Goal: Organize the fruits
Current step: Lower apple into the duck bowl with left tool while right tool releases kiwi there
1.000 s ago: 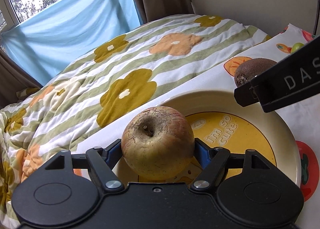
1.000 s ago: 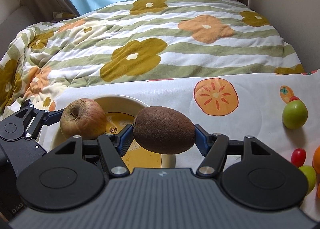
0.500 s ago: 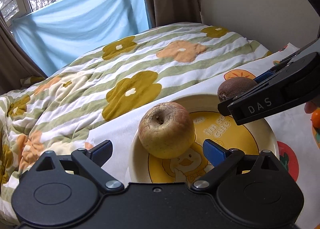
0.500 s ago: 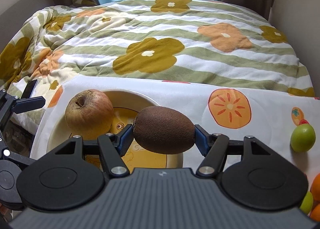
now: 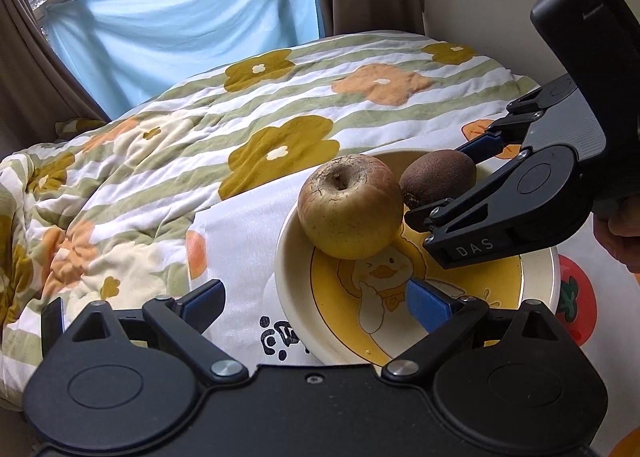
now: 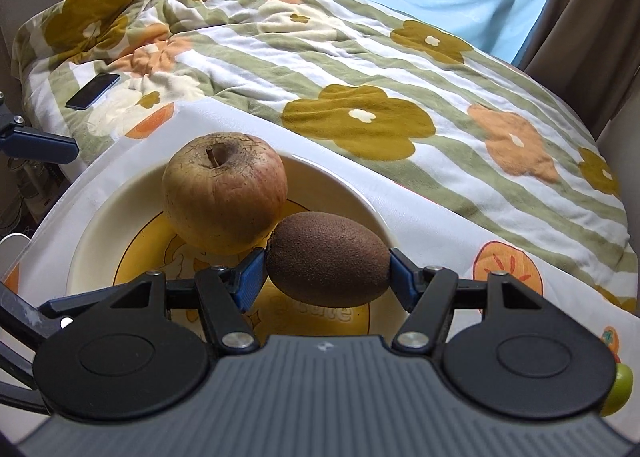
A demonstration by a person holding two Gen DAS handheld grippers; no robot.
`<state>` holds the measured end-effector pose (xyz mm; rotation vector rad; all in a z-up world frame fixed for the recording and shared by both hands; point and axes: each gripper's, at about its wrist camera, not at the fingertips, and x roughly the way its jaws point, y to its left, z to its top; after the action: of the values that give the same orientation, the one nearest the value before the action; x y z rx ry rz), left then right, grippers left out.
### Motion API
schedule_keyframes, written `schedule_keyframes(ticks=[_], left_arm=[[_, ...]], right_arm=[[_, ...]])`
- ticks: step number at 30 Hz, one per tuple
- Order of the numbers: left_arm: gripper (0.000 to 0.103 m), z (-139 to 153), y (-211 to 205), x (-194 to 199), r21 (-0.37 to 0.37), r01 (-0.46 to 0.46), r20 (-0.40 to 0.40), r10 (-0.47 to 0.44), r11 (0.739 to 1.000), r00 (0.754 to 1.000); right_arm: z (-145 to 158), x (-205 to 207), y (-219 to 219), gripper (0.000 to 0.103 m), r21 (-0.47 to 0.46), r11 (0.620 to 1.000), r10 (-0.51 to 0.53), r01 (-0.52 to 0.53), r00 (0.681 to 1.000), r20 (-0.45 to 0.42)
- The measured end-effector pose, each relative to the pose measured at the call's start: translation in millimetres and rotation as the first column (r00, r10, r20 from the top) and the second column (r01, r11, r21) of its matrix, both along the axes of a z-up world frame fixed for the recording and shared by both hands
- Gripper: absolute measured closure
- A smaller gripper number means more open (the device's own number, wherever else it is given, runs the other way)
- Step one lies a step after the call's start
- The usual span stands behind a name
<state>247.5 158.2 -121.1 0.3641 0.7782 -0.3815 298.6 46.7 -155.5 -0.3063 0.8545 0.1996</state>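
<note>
The left gripper (image 5: 312,303) has just opened and backed off empty; the wrinkled yellow-red apple (image 5: 351,206) now rests ahead of its jaws in the cream duck-print plate (image 5: 292,297). The right gripper (image 6: 326,275), lower than before, clamps the fuzzy brown kiwi (image 6: 328,259) over that plate: 1 fruit placed.

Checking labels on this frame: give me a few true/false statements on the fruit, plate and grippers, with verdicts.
1. The apple sits on the plate. True.
2. The left gripper grips the apple. False: it is open with nothing between its jaws, and the apple lies clear of them.
3. The right gripper is shut on the kiwi. True.
4. The kiwi is held over the bedspread, away from the plate. False: it is over the plate, beside the apple.
5. A phone lies on the blanket. True.
</note>
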Motion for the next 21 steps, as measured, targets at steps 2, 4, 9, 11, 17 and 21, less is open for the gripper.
schedule_keyframes(ticks=[2,4,9,11,17,21], left_arm=[[0.004,0.0,0.8,-1.4,0.003,0.003,0.002,-0.003,1.0,1.0],[0.004,0.0,1.9,-2.5,0.003,0.003,0.006,-0.003,1.0,1.0],[0.004,-0.6,6.9,-5.3,-0.001,-0.009,-0.006,0.009,1.0,1.0],[0.004,-0.1,9.9,-7.6,-0.006,-0.02,-0.01,0.02,1.0,1.0],[0.004,1.9,12.8,-14.5,-0.009,-0.023,-0.01,0.023,1.0,1.0],[0.004,11.3,12.3,-21.9,-0.014,-0.032,0.007,0.033,0.999,0.999]], right_arm=[[-3.2,-0.3,1.4,0.023,-0.01,1.0,0.005,-0.005,1.0,-0.003],[-4.2,-3.0,2.1,0.022,-0.017,1.0,0.004,-0.004,1.0,0.015],[0.4,-18.8,9.1,0.0,-0.097,0.995,0.003,0.006,0.996,0.092],[3.0,-24.6,4.7,0.0,-0.056,0.998,-0.022,0.026,0.997,0.076],[12.8,-34.9,-3.4,0.0,0.013,0.996,-0.087,0.086,0.995,0.057],[26.2,-47.8,-6.3,0.0,0.046,0.993,-0.111,0.107,0.991,0.079]])
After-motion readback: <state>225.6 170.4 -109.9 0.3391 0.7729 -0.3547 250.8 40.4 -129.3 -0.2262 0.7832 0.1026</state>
